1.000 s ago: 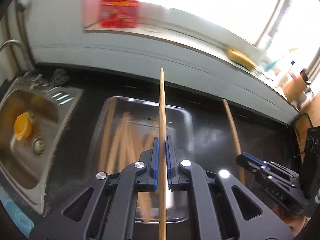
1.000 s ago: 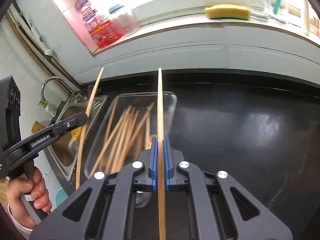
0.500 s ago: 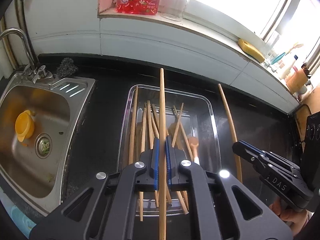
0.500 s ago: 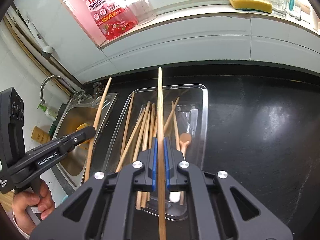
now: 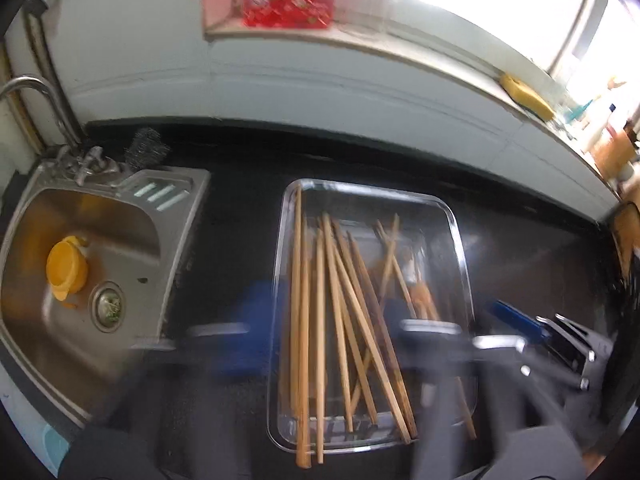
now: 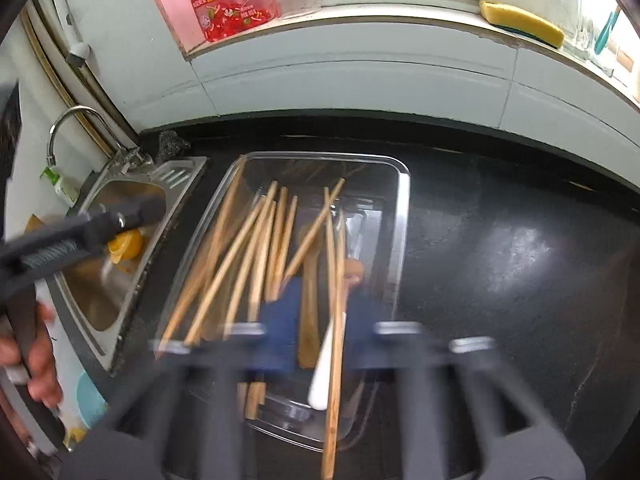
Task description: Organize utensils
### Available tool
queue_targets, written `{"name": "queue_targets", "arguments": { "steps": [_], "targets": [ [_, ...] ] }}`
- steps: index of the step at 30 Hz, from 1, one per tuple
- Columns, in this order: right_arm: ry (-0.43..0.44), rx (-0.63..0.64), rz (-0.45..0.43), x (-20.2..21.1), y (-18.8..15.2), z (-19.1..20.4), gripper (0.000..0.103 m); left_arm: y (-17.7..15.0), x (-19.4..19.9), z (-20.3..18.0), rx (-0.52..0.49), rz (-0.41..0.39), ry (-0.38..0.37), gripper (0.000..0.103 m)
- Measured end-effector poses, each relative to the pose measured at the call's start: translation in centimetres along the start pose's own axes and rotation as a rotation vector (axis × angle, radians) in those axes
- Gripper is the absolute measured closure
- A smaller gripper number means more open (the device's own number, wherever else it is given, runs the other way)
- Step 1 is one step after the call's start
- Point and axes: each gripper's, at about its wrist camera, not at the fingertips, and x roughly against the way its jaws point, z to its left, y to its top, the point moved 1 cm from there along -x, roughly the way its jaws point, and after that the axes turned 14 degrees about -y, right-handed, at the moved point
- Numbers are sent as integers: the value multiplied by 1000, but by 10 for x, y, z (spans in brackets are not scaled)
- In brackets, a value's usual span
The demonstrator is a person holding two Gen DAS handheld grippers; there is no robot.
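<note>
A clear glass tray (image 5: 456,240) on the black counter holds several wooden chopsticks (image 5: 340,300). My left gripper (image 5: 326,328) hangs over its near end, jaws blurred and opening wide. One chopstick (image 5: 304,380) lies loose between them, poking over the near rim. In the right wrist view my right gripper (image 6: 320,328) is opening above the same tray (image 6: 402,220). A chopstick (image 6: 334,360) lies free between its blue pads, beside a white-handled spoon (image 6: 322,372). Each gripper shows in the other's view: the right gripper (image 5: 540,324) and the left gripper (image 6: 120,216).
A steel sink (image 5: 132,240) with a yellow cup (image 5: 66,268) and a faucet (image 5: 40,92) lies left of the tray, a steel scrubber (image 5: 146,148) behind it. On the sill stand a red bottle (image 6: 228,0) and a yellow sponge (image 6: 520,22). A hand (image 6: 36,360) holds the left gripper.
Both grippers were shut on a chopstick and have sprung open. The two chopsticks have dropped onto the pile in the tray. Both hands came lower and closer over the tray.
</note>
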Motion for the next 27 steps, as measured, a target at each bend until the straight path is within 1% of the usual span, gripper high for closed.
{"name": "queue_targets", "arguments": {
  "steps": [1,3,5,8,11,20,27],
  "targets": [
    [-6,-15,-43,4,-3,-4,8,2,3,0,1,-24,13,6],
    [-43,-12,-103,11,-6,-8,7,7,5,-1,-3,-34,19,6],
    [-69,22,-122,12,-7,-10,7,12,4,-2,-3,-35,41,6],
    [-88,59,-114,11,-8,-14,7,14,2,-3,11,-39,45,6],
    [-99,48,-130,14,-12,-24,7,13,-2,-8,17,-36,46,6],
    [-105,19,-130,23,-18,-52,7,11,-12,-34,-3,-16,27,6],
    [-143,-37,-109,28,-33,-83,7,9,-21,-71,-68,5,-5,6]
  ]
}}
